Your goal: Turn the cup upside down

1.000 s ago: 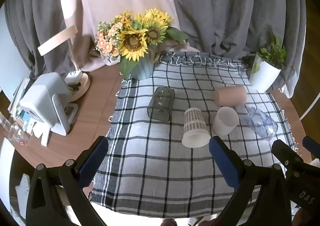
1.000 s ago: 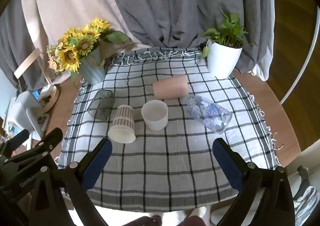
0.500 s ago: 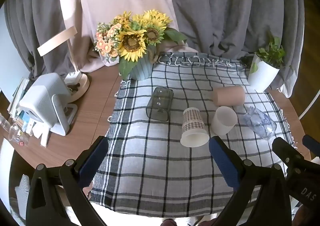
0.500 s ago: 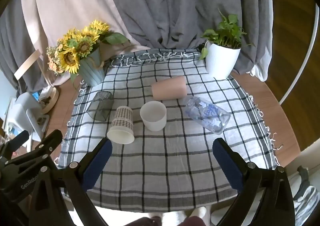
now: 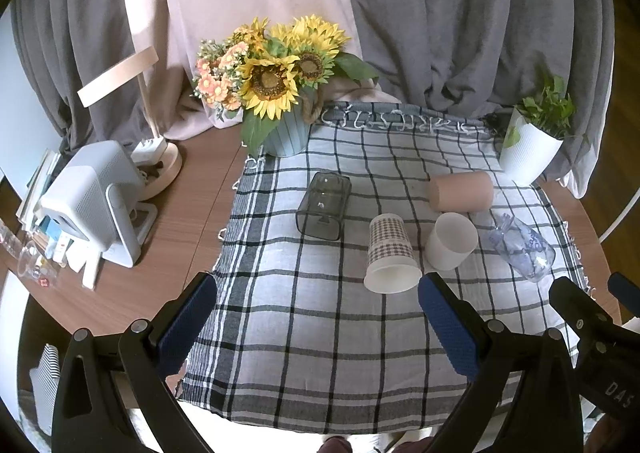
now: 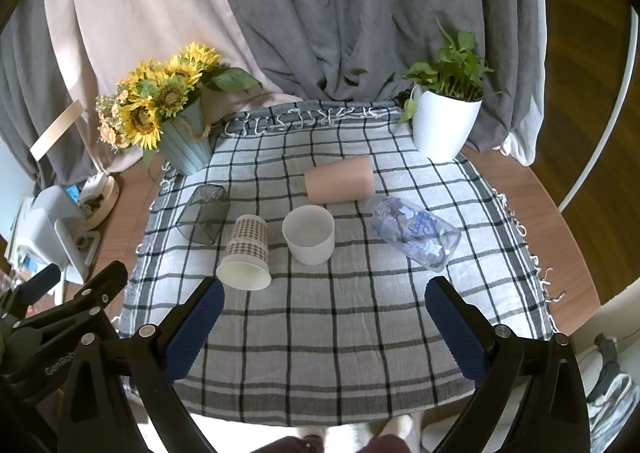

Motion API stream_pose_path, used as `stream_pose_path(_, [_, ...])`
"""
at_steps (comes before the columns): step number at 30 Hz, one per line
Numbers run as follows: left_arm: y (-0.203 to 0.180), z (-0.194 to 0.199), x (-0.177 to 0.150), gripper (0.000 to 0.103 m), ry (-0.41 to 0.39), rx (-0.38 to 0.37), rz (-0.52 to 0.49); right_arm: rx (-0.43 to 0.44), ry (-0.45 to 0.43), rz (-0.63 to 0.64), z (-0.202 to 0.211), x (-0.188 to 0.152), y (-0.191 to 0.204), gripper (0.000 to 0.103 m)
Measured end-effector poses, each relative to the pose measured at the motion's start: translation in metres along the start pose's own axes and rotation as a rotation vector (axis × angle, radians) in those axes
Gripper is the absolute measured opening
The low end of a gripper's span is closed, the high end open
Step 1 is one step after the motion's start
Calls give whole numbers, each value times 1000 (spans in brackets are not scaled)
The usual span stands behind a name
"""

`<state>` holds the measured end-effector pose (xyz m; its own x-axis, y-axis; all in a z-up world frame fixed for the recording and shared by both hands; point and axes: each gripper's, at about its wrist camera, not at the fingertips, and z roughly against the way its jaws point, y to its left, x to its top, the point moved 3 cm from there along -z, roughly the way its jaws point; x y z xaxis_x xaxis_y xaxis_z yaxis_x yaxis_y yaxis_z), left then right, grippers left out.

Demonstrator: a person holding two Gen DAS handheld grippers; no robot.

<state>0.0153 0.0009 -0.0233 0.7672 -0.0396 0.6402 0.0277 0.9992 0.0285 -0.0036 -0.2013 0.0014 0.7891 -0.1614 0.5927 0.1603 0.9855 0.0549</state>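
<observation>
glass jar (image 6: 416, 235): blue lettering too blurred to read;
right gripper (image 5: 600, 337): cut off by left wrist view's edge;
items beside white device (image 5: 94, 201): too small to identify

Both hand-held grippers (image 5: 316, 321) (image 6: 324, 323) hover, jaws spread wide.

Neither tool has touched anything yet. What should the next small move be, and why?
Probably ease the right tool forward toward the white cup. Its jaws are spread wide and hold nothing, and that cup stands mouth-up on the checked cloth, just ahead of the gap between them.
</observation>
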Motion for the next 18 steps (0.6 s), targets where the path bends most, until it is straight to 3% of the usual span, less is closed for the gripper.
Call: stream_pose_path(18, [2, -1, 0, 103, 0, 3, 3, -1, -3, 0, -1, 0, 2, 102])
